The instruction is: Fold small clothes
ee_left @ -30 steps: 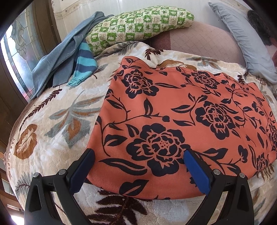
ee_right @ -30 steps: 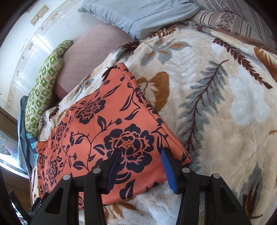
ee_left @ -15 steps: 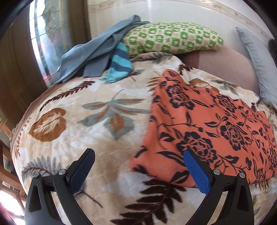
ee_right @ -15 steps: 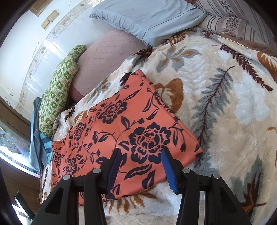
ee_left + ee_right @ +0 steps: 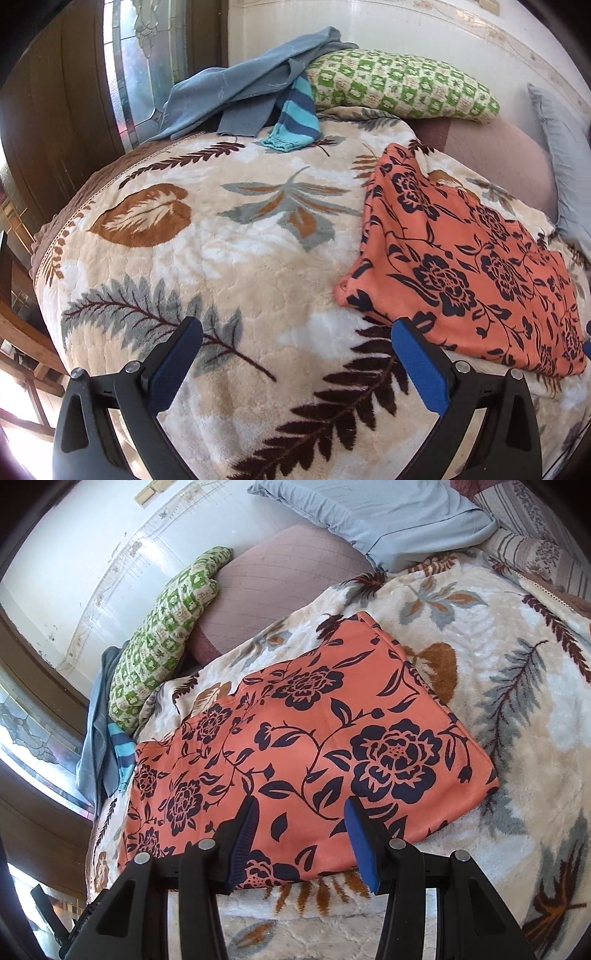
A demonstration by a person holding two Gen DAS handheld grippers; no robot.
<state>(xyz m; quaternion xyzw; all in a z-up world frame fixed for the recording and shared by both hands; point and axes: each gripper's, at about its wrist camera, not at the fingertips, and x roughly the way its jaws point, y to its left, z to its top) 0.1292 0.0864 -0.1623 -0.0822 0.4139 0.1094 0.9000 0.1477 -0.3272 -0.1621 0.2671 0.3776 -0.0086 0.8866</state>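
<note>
Left wrist view: orange floral cloth (image 5: 461, 266) cut off at right edge. Striped garment (image 5: 295, 118) mostly hidden under grey-blue garment (image 5: 243, 92). Right wrist view: right tool's (image 5: 301, 840) fingers (image 5: 360, 843) cover the cloth's near hem.

A bed (image 5: 236, 280) draped in a cream leaf-patterned blanket (image 5: 535, 716) stands against a white wall (image 5: 388, 29). A green checked pillow (image 5: 399, 88), a mauve cushion (image 5: 280, 572) and a pale blue pillow (image 5: 388, 517) line its far edge. Daylight enters a leaded-glass window (image 5: 147, 66) framed in dark wood (image 5: 59, 110).
</note>
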